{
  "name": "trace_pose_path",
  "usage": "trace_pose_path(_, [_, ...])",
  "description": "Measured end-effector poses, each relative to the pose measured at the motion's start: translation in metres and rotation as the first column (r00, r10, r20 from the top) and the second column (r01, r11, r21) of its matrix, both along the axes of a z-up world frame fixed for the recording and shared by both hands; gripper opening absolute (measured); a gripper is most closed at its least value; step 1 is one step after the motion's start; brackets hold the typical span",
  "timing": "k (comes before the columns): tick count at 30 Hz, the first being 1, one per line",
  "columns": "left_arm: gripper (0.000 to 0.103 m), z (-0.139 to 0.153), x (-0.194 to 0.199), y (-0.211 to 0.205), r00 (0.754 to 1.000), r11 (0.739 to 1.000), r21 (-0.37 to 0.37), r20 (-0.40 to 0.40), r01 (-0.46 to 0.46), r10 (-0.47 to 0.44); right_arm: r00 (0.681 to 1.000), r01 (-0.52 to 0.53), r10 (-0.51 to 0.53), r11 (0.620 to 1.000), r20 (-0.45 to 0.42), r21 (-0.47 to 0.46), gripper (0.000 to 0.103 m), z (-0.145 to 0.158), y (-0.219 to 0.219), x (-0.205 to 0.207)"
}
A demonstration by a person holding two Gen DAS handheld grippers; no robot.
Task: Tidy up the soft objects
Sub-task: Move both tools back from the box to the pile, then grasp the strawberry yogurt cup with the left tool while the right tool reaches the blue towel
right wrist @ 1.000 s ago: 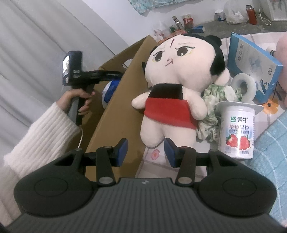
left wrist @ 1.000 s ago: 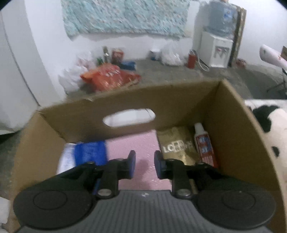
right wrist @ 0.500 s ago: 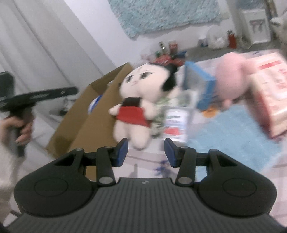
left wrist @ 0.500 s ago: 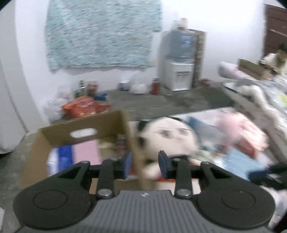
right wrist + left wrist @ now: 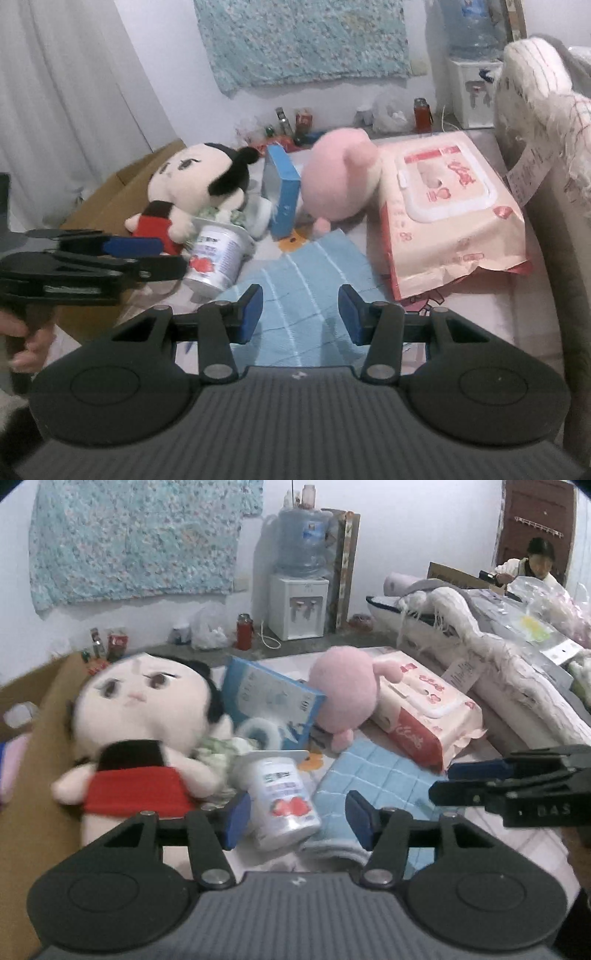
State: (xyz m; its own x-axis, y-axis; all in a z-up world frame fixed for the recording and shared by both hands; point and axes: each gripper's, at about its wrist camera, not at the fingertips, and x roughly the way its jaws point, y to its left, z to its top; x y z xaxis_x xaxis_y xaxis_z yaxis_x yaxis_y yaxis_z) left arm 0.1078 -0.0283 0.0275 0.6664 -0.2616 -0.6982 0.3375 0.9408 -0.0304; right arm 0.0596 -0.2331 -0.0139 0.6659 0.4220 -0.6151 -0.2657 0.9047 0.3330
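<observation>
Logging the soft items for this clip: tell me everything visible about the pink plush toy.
The pink plush toy is rounded and fuzzy, plain pale pink, with a small stubby foot showing at its base and an ear-like nub on its side. No face is visible. It sits upright on the bed between the blue box, which it seems to touch, and the wet wipes pack, which it leans against. Its foot lies near the blue towel. Neither gripper touches it.

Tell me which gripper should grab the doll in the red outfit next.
Left, probably. The left gripper, jaws opening and empty, sits right beside the doll, next to the cardboard box. The right gripper, open, faces the blue towel, farther off.
</observation>
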Motion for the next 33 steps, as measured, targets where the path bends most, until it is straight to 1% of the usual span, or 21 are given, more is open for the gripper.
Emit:
trace_pose_path(1, [0.061,-0.005,0.004,-0.002,1.000,1.000,-0.011,-0.004,-0.004,0.004,1.000,0.011,-0.011,1.000,-0.007,-0.005,0.046,-0.002,0.001,0.003])
trace_pose_path(2, [0.069,-0.009,0.009,-0.004,1.000,1.000,-0.022,-0.006,-0.008,0.008,1.000,0.023,-0.023,1.000,-0.013,-0.009,0.047,-0.003,-0.002,0.004])
trace_pose_path(3, [0.072,-0.011,0.012,-0.006,1.000,1.000,-0.026,-0.008,-0.012,0.011,1.000,0.026,-0.026,1.000,-0.013,-0.010,0.048,-0.005,0.004,0.008])
trace_pose_path(4, [0.074,-0.013,0.014,-0.009,1.000,1.000,-0.026,-0.005,-0.018,0.018,1.000,0.026,-0.026,1.000,-0.013,-0.004,0.049,-0.006,0.003,0.009])
trace_pose_path(5, [0.074,-0.015,0.017,-0.011,1.000,0.999,-0.020,0.006,-0.025,0.025,0.999,0.033,-0.033,0.999,-0.019,0.000,0.049,-0.008,0.001,0.011])
trace_pose_path(7, [0.074,-0.018,0.023,-0.018,0.998,0.998,0.017,0.014,-0.055,0.055,0.999,0.046,-0.046,0.999,-0.029,0.003,0.049,-0.009,-0.001,0.012])
trace_pose_path(9, [0.071,-0.024,0.029,-0.019,0.997,0.996,0.044,0.009,-0.083,0.083,0.998,0.049,-0.049,0.999,-0.039,0.003,0.049,-0.012,-0.001,0.013])
trace_pose_path(10, [0.066,-0.025,0.032,-0.019,0.995,0.994,0.050,0.004,-0.095,0.095,0.998,0.049,-0.049,0.999,-0.040,0.002,0.049,-0.012,-0.001,0.013])
trace_pose_path(11, [0.056,-0.027,0.034,-0.018,0.994,0.993,0.049,-0.003,-0.110,0.110,0.998,0.045,-0.044,0.999,-0.038,0.002,0.049,-0.011,0.001,0.014])
trace_pose_path(12, [0.049,-0.030,0.036,-0.015,0.992,0.991,0.042,-0.017,-0.125,0.126,0.999,0.041,-0.041,0.999,-0.035,0.002,0.049,-0.011,0.002,0.013])
trace_pose_path(14, [0.049,-0.034,0.039,-0.011,0.985,0.984,0.051,-0.018,-0.170,0.171,0.999,0.039,-0.039,0.999,-0.030,0.010,0.049,-0.010,0.002,0.012])
trace_pose_path(15, [0.048,-0.034,0.038,-0.006,0.983,0.983,0.025,-0.023,-0.180,0.181,0.999,0.039,-0.039,0.999,-0.032,0.018,0.049,-0.010,0.001,0.012])
trace_pose_path(17, [0.048,-0.030,0.035,0.000,0.978,0.979,0.002,-0.040,-0.203,0.203,0.998,0.046,-0.045,0.998,-0.044,0.030,0.049,-0.011,0.000,0.012])
trace_pose_path(22, [0.047,-0.012,0.005,0.006,0.987,0.987,0.027,-0.023,-0.157,0.158,0.998,0.043,-0.042,0.999,-0.035,0.033,0.049,-0.009,0.000,0.009])
trace_pose_path(24, [0.047,-0.008,-0.012,0.012,0.990,0.990,0.016,-0.024,-0.142,0.142,0.998,0.043,-0.041,0.998,-0.037,0.036,0.049,-0.009,0.000,0.009])
trace_pose_path(26, [0.047,-0.009,-0.025,0.019,0.991,0.992,0.007,-0.041,-0.129,0.129,0.998,0.049,-0.048,0.998,-0.041,0.032,0.049,-0.010,0.000,0.008])
trace_pose_path(27, [0.047,-0.009,-0.032,0.022,0.992,0.992,0.003,-0.030,-0.124,0.124,0.998,0.052,-0.050,0.998,-0.044,0.030,0.049,-0.010,0.000,0.008])
trace_pose_path(29, [0.047,-0.009,-0.041,0.024,0.994,0.994,0.020,-0.009,-0.108,0.108,0.997,0.059,-0.058,0.998,-0.050,0.031,0.049,-0.011,-0.002,0.008])
trace_pose_path(31, [0.047,-0.009,-0.045,0.027,0.994,0.994,0.018,-0.002,-0.109,0.109,0.996,0.067,-0.065,0.997,-0.056,0.033,0.049,-0.012,-0.003,0.009])
trace_pose_path(33, [0.047,-0.010,-0.045,0.030,0.993,0.993,-0.003,-0.004,-0.117,0.117,0.996,0.071,-0.069,0.997,-0.062,0.032,0.049,-0.014,-0.004,0.010])
